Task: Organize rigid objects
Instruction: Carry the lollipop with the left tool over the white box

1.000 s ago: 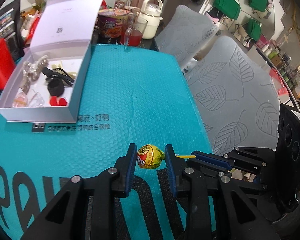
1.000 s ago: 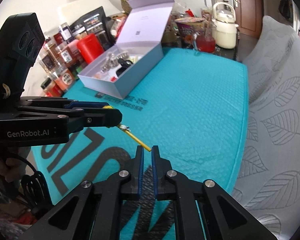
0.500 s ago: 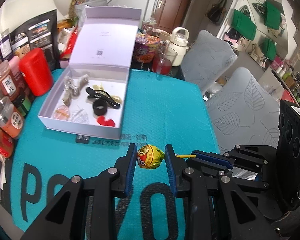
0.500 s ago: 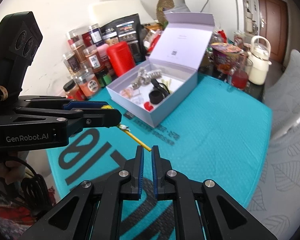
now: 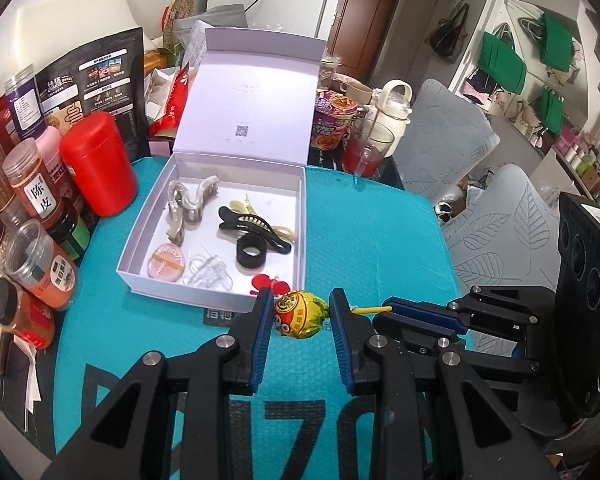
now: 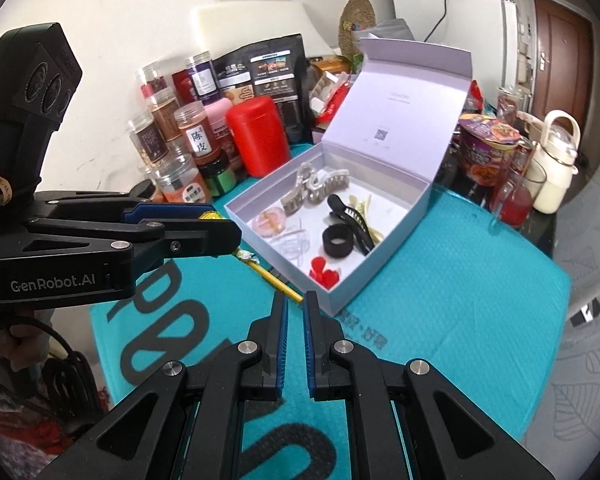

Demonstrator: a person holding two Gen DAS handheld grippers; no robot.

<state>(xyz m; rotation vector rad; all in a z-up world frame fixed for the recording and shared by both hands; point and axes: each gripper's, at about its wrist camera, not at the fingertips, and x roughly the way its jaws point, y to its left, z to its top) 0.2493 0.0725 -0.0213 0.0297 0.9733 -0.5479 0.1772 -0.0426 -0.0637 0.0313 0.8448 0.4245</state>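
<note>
A lollipop with a yellow and red wrapper (image 5: 300,314) is clamped by its head in my left gripper (image 5: 300,312), which is shut on it. Its yellow stick (image 5: 370,309) runs right into my right gripper (image 5: 392,312), shut on the stick's end. In the right wrist view the stick (image 6: 272,278) enters my right gripper (image 6: 295,304) from the left gripper (image 6: 204,232). Both hold the lollipop above the teal mat (image 5: 380,248), just in front of the open white box (image 5: 292,200), which holds hair clips, a black ring and red pieces.
Spice jars (image 5: 32,196), a red canister (image 5: 100,164) and a black pouch (image 5: 96,80) crowd the mat's left edge. Behind the box stand a noodle cup (image 5: 332,120), a glass of red drink (image 5: 364,152) and a cream kettle (image 5: 394,116). Grey leaf-pattern cushions (image 5: 512,216) lie to the right.
Both grippers carried the lollipop across the mat toward the box and upward; the box now sits directly ahead, larger and centred. Both grips stayed the same.
</note>
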